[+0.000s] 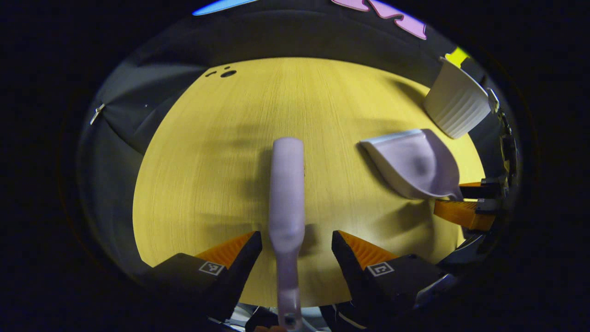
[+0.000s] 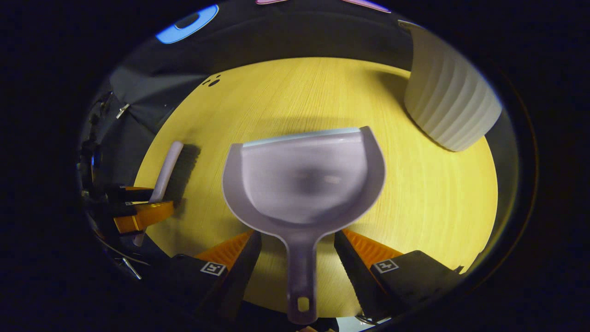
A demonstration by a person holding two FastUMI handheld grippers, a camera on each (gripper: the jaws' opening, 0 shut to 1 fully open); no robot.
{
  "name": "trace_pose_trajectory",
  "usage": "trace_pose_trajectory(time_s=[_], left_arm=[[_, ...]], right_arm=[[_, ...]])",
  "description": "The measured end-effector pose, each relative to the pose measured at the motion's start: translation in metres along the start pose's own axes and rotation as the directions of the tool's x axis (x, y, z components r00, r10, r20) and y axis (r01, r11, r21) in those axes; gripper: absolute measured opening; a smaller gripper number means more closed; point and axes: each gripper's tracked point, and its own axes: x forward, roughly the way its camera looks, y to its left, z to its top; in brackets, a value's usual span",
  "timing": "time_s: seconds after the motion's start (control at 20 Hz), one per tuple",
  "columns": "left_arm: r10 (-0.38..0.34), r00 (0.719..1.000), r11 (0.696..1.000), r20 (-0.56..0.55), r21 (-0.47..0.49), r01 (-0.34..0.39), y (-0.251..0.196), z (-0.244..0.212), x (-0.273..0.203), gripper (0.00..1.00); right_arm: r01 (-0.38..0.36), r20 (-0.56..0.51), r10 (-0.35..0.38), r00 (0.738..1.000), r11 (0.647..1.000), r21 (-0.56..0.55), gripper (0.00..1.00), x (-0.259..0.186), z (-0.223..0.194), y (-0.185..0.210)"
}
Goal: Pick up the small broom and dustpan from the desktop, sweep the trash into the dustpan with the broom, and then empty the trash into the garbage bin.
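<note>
The pale lilac broom [image 1: 286,184] lies on the yellow wooden table [image 1: 207,184], its handle running back between the fingers of my left gripper [image 1: 297,242]. That gripper is open, with a gap on each side of the handle. The lilac dustpan [image 2: 304,180] sits flat with its mouth facing away. Its handle lies between the fingers of my right gripper [image 2: 297,240], which is also open and not touching it. In the left gripper view the dustpan [image 1: 415,161] and right gripper [image 1: 465,203] are at the right. In the right gripper view the broom [image 2: 167,168] and left gripper [image 2: 138,207] are at the left.
A white ribbed garbage bin [image 2: 449,106] stands at the table's far right corner, also seen as the bin [image 1: 456,106] in the left gripper view. Small dark spots [image 1: 227,73] mark the table's far left. Black cloth surrounds the table edges.
</note>
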Motion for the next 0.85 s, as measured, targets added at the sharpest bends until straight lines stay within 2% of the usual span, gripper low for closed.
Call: trace_pose_trajectory(time_s=[0.15, 0.25, 0.35, 0.45, 0.55, 0.65, 0.75, 0.85], left_arm=[[0.024, 0.981, 1.000, 0.190, -0.012, -0.023, 0.003, 0.031, -0.048, 0.96], [0.013, 0.943, 1.000, 0.334, -0.023, -0.005, 0.003, 0.052, -0.089, 0.96], [0.012, 0.884, 1.000, 0.468, -0.026, 0.000, 0.002, 0.069, -0.129, 0.96], [0.018, 0.813, 1.000, 0.582, -0.015, -0.012, 0.001, 0.077, -0.166, 0.96], [0.019, 0.753, 0.999, 0.658, 0.007, -0.031, -0.004, 0.077, -0.201, 0.96], [-0.004, 0.671, 1.000, 0.742, 0.021, -0.017, -0.010, 0.078, -0.235, 0.96], [-0.036, 0.601, 0.999, 0.799, 0.033, 0.016, -0.025, 0.067, -0.270, 0.96], [-0.058, 0.556, 0.998, 0.829, 0.049, 0.031, -0.033, 0.056, -0.288, 0.96]], right_arm=[[0.034, 0.088, -0.038, 0.995, 0.999, 0.041, 1.00, -0.038, 0.015, -0.007], [0.042, 0.190, -0.052, 0.980, 0.997, 0.057, 1.00, -0.072, 0.034, -0.008], [0.075, 0.303, -0.088, 0.949, 0.996, 0.054, 0.99, -0.107, 0.054, -0.013], [0.093, 0.428, -0.106, 0.898, 0.994, 0.050, 0.99, -0.146, 0.079, -0.010], [0.089, 0.520, -0.090, 0.849, 0.996, 0.027, 0.99, -0.183, 0.092, 0.003], [0.087, 0.607, -0.063, 0.793, 0.996, -0.011, 0.99, -0.220, 0.104, 0.020], [0.101, 0.695, -0.047, 0.717, 0.994, -0.037, 0.99, -0.263, 0.110, 0.031], [0.092, 0.778, -0.015, 0.628, 0.994, -0.055, 0.99, -0.305, 0.113, 0.041]])
